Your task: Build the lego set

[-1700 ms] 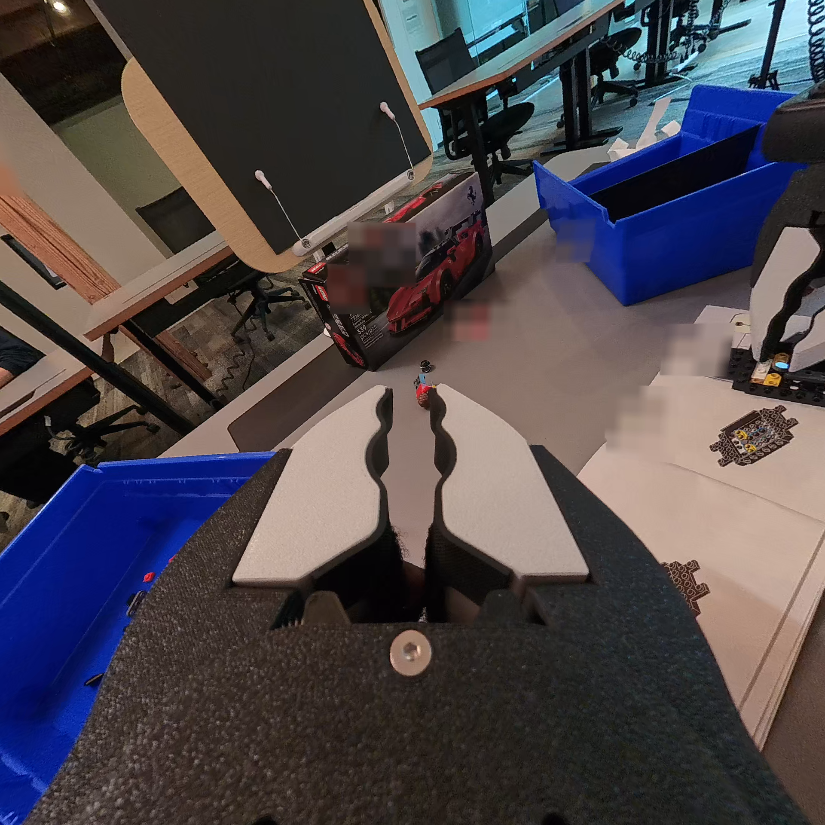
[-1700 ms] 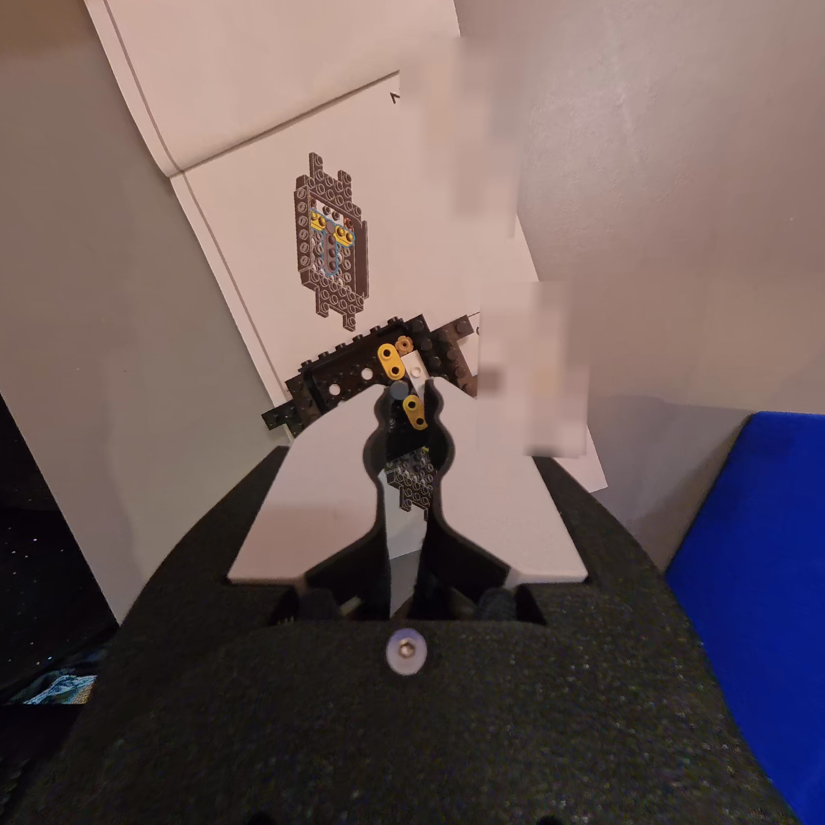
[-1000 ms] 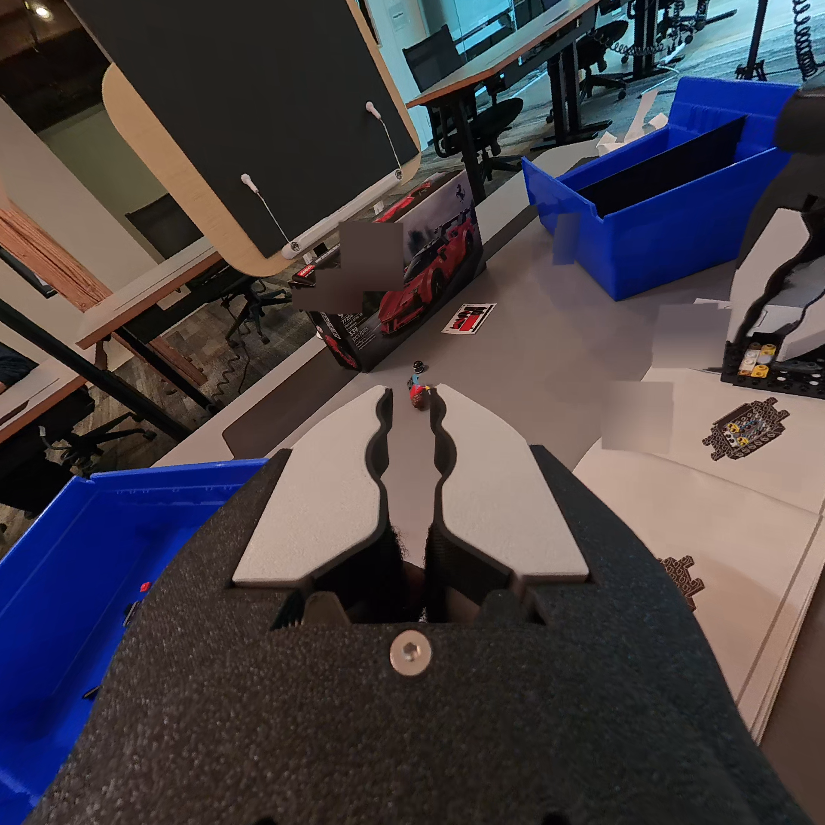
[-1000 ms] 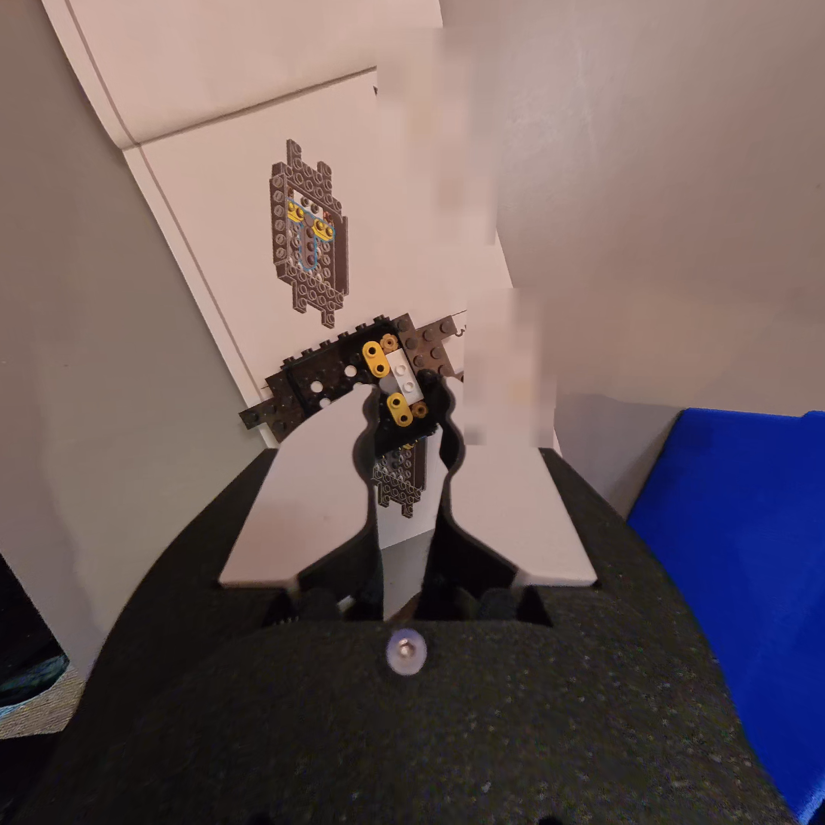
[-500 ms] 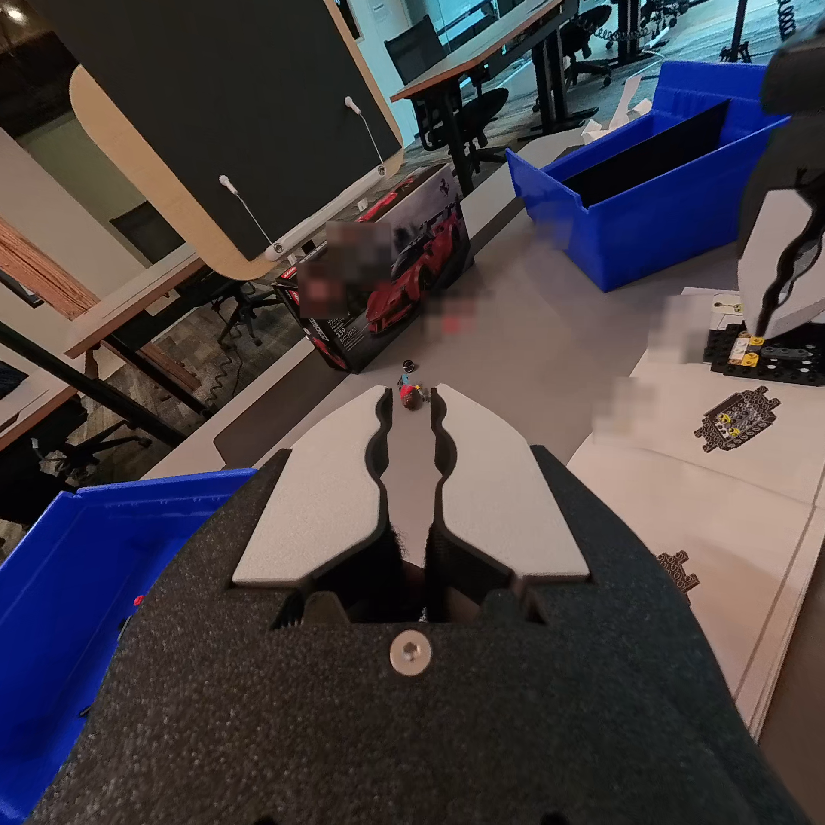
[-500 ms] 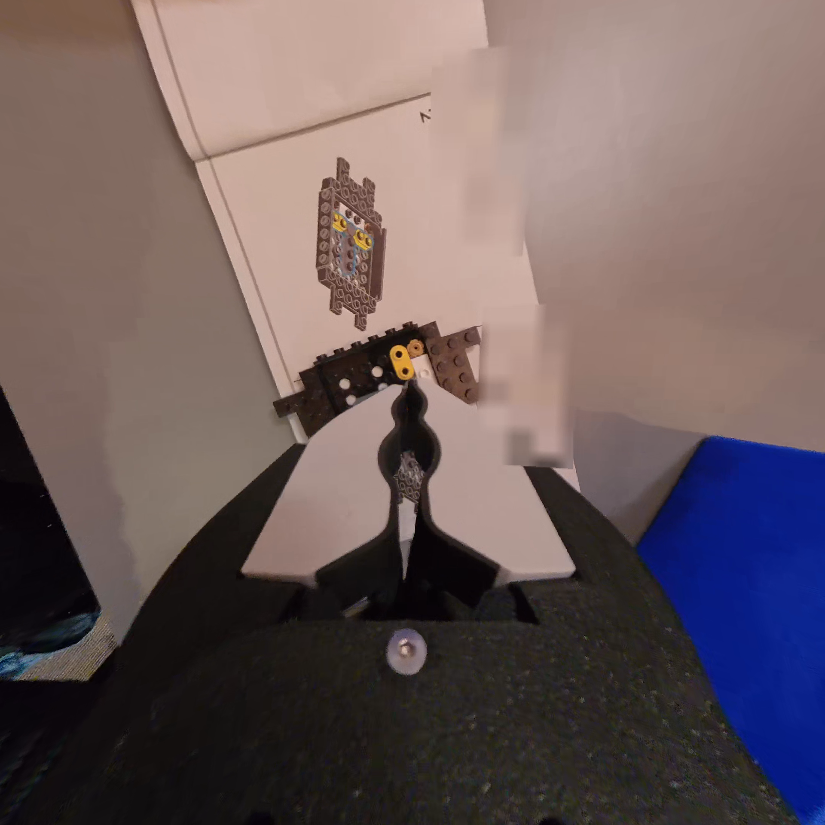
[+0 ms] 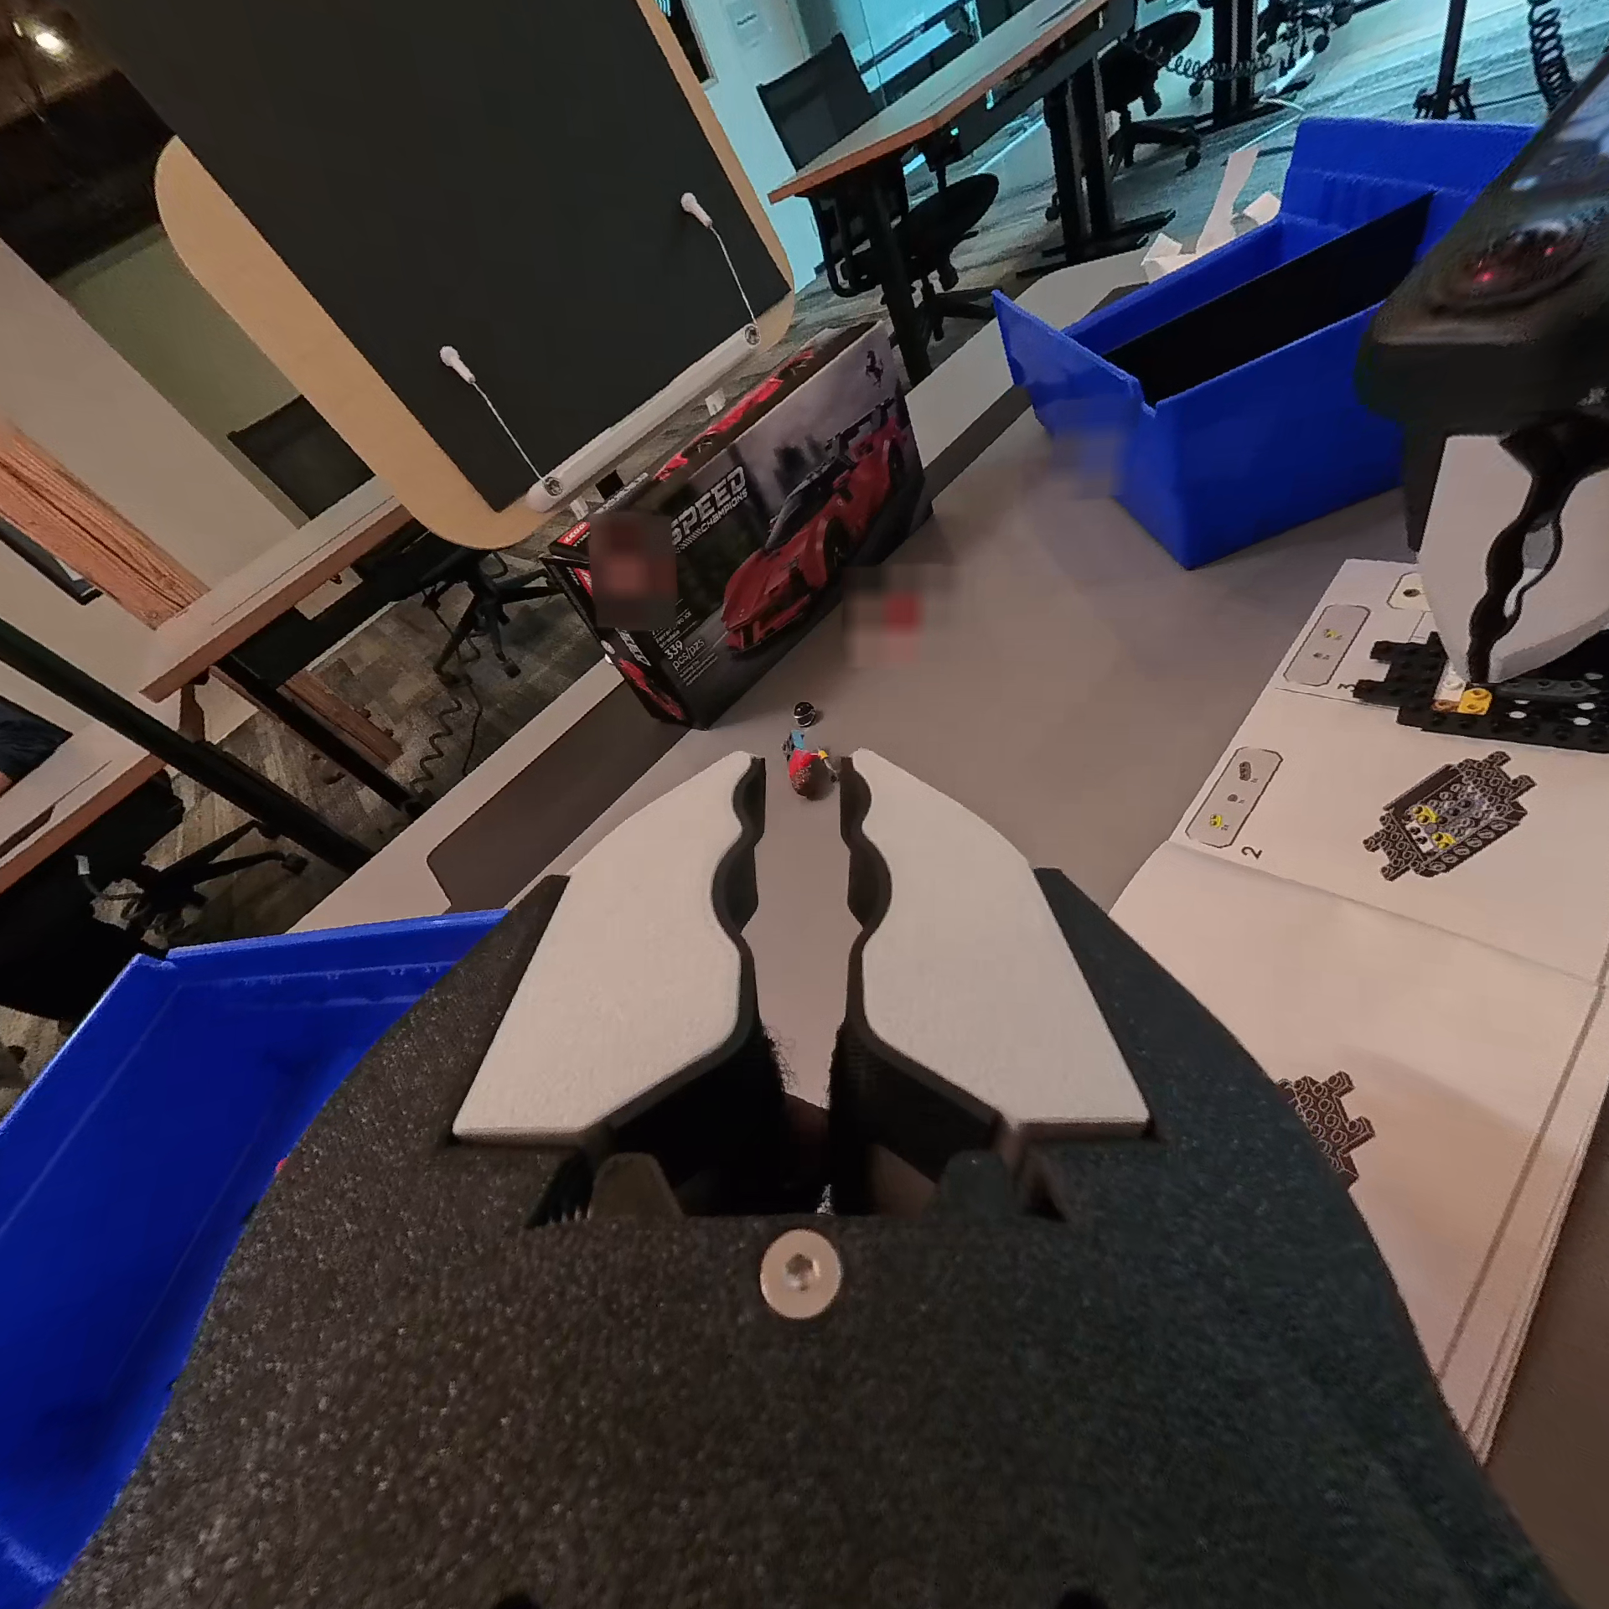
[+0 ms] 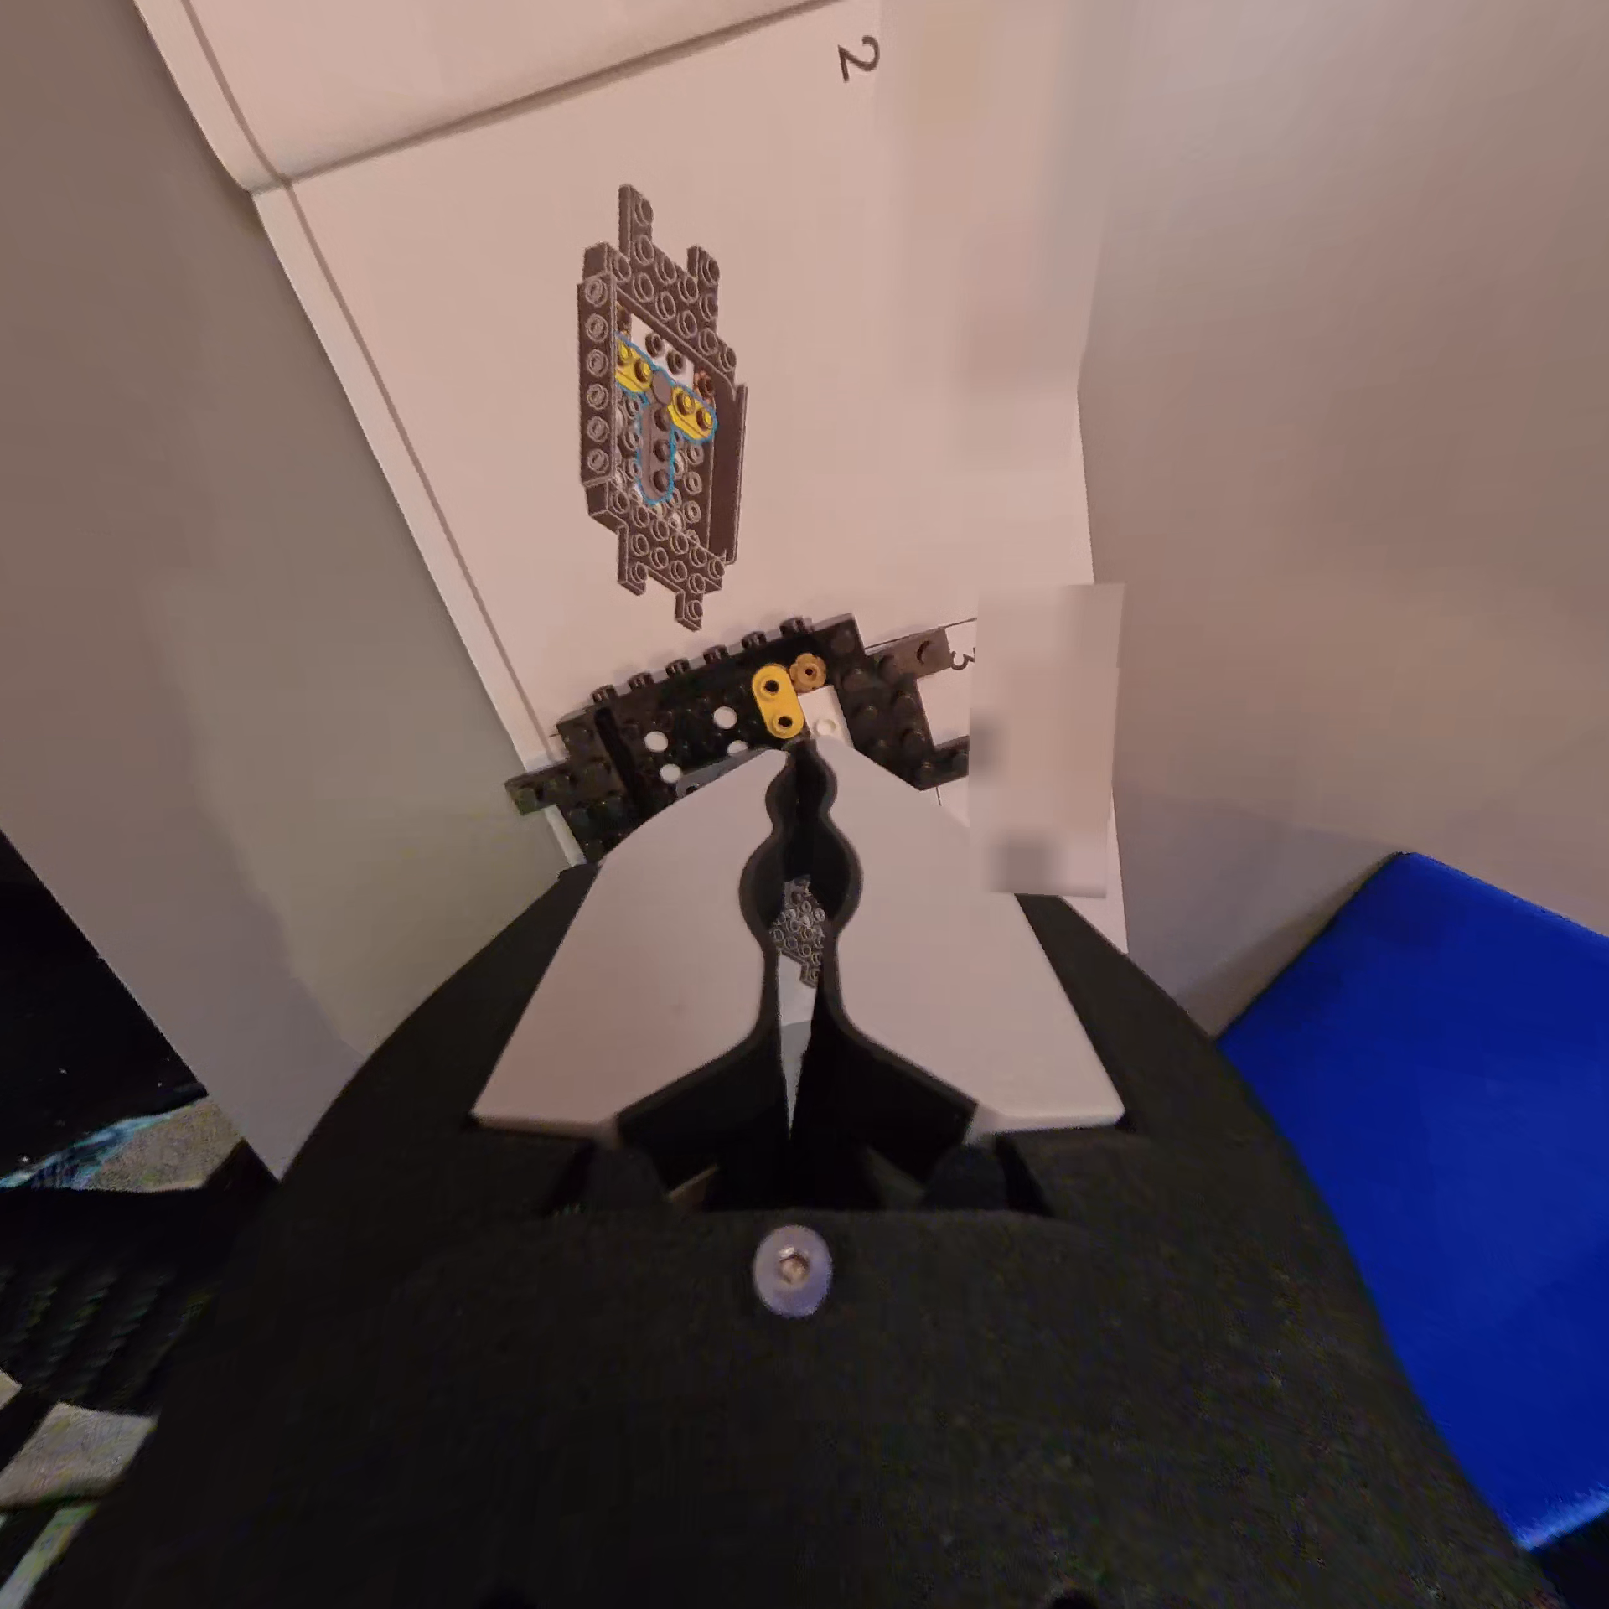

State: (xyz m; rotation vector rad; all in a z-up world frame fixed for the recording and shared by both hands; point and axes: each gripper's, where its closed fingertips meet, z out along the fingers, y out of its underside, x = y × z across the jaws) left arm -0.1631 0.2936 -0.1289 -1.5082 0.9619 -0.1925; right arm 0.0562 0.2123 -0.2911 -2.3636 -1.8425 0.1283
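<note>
Right gripper (image 8: 799,756) fingers closed, tips pressed on black chassis (image 8: 696,740) lying on open booklet (image 8: 488,287), beside yellow plate (image 8: 775,701); holding nothing visible. Left gripper (image 7: 803,770) fingers slightly apart, empty, above worktop (image 7: 1045,627); small figure (image 7: 808,770) beyond tips.

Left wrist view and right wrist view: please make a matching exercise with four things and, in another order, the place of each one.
Things:
1. black toy-brick chassis plate
2. small red toy figure
3. printed cardboard box showing a red car
4. right hand-held gripper

Places:
A. on the grey table beyond the left hand-held gripper tips
B. shut, tips at the chassis
C. standing near the table's far edge
D. on the open white instruction booklet

Pairs: 1-D, 2-A, 3-C, 4-B
</note>
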